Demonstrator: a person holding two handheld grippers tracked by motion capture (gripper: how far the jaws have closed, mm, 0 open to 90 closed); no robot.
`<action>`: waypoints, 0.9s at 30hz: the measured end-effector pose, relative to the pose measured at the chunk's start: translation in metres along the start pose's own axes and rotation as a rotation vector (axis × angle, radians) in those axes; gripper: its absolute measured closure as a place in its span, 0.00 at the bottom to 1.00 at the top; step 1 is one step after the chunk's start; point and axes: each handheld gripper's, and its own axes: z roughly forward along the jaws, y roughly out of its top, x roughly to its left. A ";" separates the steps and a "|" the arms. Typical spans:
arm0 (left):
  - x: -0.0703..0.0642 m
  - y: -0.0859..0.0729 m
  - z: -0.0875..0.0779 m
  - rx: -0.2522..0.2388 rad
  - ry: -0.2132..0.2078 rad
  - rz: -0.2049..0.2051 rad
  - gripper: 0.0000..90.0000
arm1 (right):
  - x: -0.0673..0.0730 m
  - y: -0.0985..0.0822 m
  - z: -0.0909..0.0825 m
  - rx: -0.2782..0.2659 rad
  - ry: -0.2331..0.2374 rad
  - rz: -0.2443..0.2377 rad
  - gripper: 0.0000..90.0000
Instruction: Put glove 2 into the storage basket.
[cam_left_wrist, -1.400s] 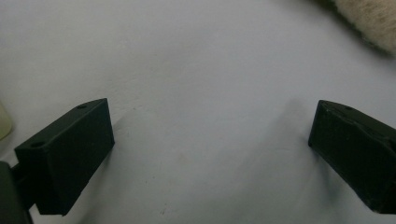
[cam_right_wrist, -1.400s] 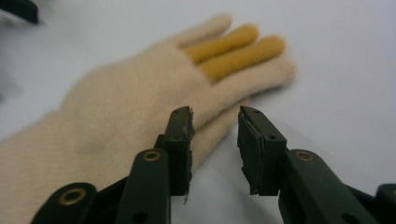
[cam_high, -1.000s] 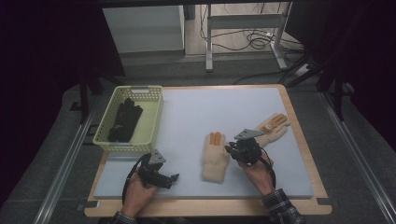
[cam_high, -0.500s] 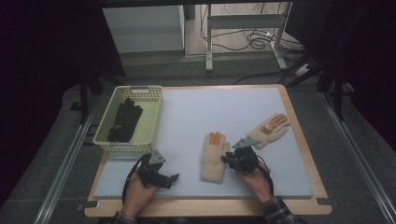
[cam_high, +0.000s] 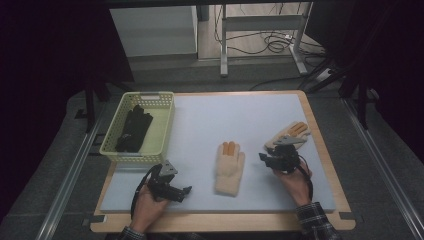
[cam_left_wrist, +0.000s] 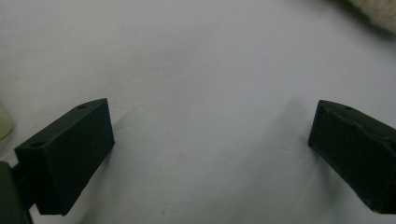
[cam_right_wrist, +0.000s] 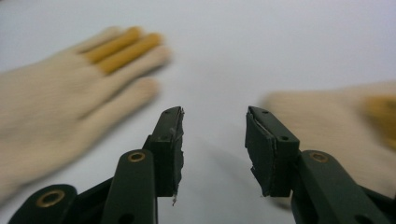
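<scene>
A pale grey-blue mat (cam_high: 235, 125) covers a wooden table (cam_high: 325, 155) with a light rim. Around it lies dark carpet; at 12 o'clock, beyond the table, stand a white cabinet (cam_high: 152, 30), metal legs and loose cables (cam_high: 272, 45) on the floor.

At 10 o'clock on the mat sits a yellow basket (cam_high: 165, 125) holding black gloves (cam_high: 133, 129). One cream glove (cam_high: 229, 167) with orange fingertips lies flat near the middle, toward 6 o'clock. A second cream glove (cam_high: 289, 135) lies at 3 o'clock, angled toward 1 o'clock.

Against the frame half a second earlier, the right gripper (cam_high: 264, 160) has shifted slightly away from the middle glove and now sits just below the second glove's cuff. The left gripper (cam_high: 186, 190), at 7 o'clock, has stayed put, and neither glove has moved.

The left gripper view adds that its jaws stand wide apart over bare mat, with a blurred cream edge at the top right corner. The right gripper view shows its jaws moderately apart and holding nothing, the middle glove (cam_right_wrist: 70, 88) at its 10 o'clock and the other glove (cam_right_wrist: 341, 121) at its 3 o'clock.
</scene>
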 end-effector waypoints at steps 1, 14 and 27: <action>0.000 0.000 0.000 0.000 0.000 0.000 0.00 | -0.007 0.001 -0.002 -0.006 -0.016 0.010 0.62; 0.000 0.000 0.000 0.000 0.000 0.000 0.00 | -0.069 0.003 0.004 0.020 -0.214 0.069 0.46; 0.000 0.000 0.000 0.000 0.000 0.001 0.00 | -0.086 0.004 0.029 0.042 -0.247 0.077 0.66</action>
